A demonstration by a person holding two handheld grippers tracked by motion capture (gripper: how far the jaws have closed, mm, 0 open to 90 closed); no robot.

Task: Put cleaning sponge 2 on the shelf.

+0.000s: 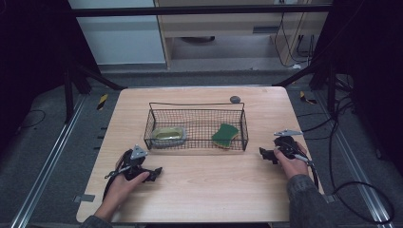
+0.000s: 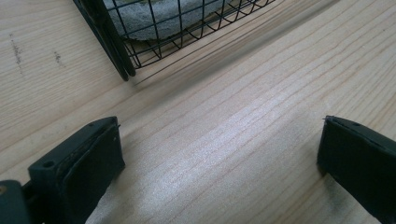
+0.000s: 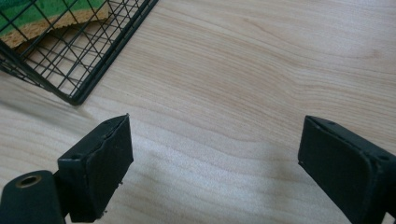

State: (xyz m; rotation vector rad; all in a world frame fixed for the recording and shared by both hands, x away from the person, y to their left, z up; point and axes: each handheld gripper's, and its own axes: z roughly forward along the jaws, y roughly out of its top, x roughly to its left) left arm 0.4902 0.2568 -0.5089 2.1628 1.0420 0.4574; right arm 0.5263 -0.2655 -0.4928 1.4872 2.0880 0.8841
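- The wire basket [image 1: 196, 127] stands in the middle of the high view, on the light wooden tabletop [image 1: 204, 190]. It holds a green sponge [image 1: 225, 135] at its right end and a greyish dish or pad with a green inside [image 1: 167, 135] at its left end; what that second thing is I cannot tell.
- The left gripper [image 1: 153, 174] rests low at the lower left of the high view, just short of the basket's near left corner. Its jaws are spread wide with only bare wood between them, as the left gripper view shows [image 2: 219, 158].
- The right gripper [image 1: 264, 154] sits at the right of the high view, just beside the basket's right end wall. Its jaws also stand wide apart and hold nothing [image 3: 215, 163].
- Judged from this, the step in hand is a reach into the basket, most likely for the sponge, which lies nearer the right gripper.
- To do it well, lift the right gripper over the rim first; going straight in would catch the jaws on the wire wall.
- Come down from above with the jaws spread across the sponge's narrow width.
- The sponge leans against the front mesh, so close slowly: it will squash, and a fast pinch could push it along the wire.
- Keep the left gripper near the corner, ready to steady the basket if it slides.
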